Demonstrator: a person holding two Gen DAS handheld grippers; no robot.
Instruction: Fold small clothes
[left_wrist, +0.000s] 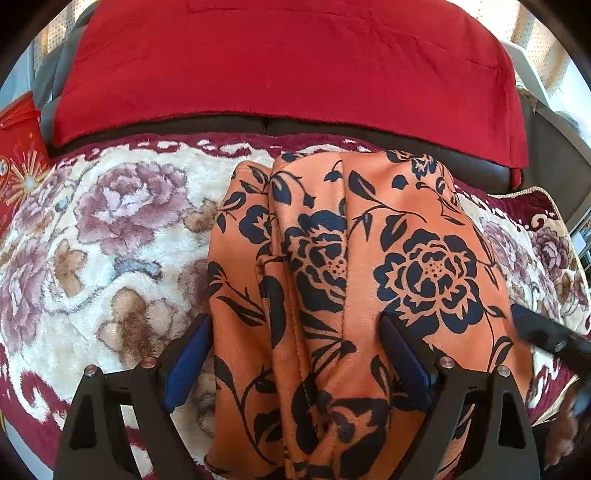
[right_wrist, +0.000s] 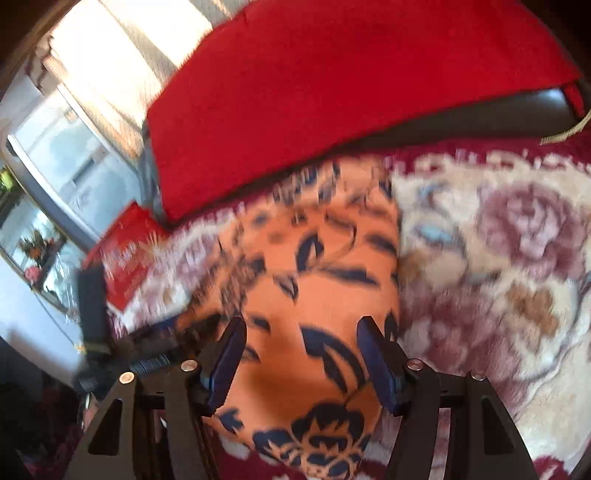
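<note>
Your left hand-held gripper (left_wrist: 295, 336) is spread wide over a bunched orange garment (left_wrist: 332, 277) with dark flowers, lying on a floral plush blanket (left_wrist: 110, 240). Your right hand-held gripper (right_wrist: 301, 336) hangs spread above the same garment, gripping nothing. A red cloth (left_wrist: 288, 62) lies behind.

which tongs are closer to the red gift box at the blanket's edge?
Left. The left tongs straddle the orange garment's side toward the red gift box; the right tongs are over the garment's far side, farther from the box.
</note>
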